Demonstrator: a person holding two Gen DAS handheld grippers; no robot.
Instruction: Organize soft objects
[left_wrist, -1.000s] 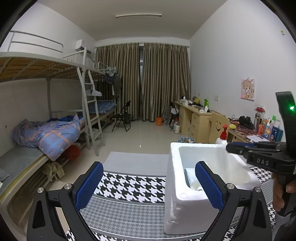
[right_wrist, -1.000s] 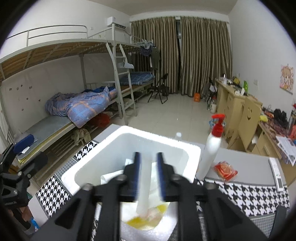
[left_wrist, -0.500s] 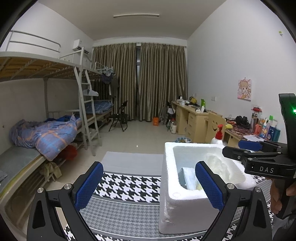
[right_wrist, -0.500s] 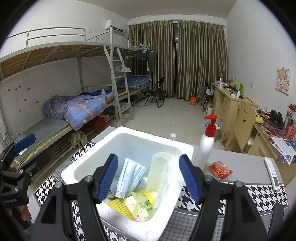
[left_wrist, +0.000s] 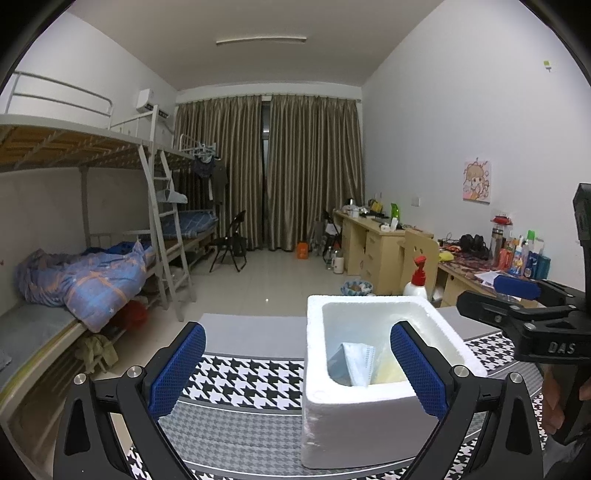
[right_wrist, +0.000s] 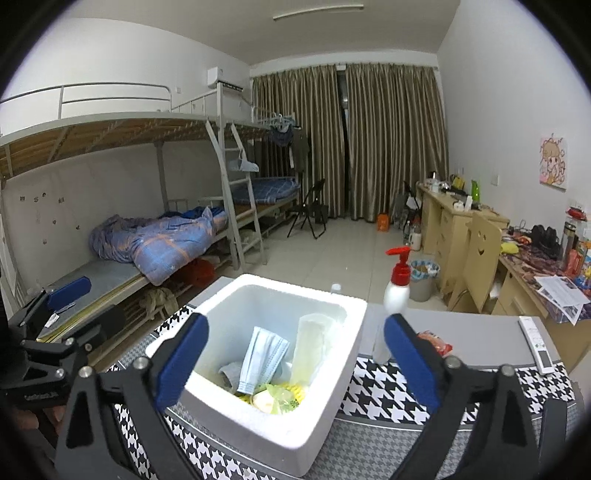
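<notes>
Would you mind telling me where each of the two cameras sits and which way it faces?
Left wrist: rides the left gripper, facing across the houndstooth table, foam box at right; its blue fingers and the right gripper with a hand show.
Right wrist: rides the right gripper, jaws just opened, above the foam box; the left gripper shows at left.
Shared: box, face mask, pump bottle, bunk beds.

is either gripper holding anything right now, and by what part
Nothing is held. The right gripper, jaws just opened, stands empty above the foam box; the left gripper is open too.
</notes>
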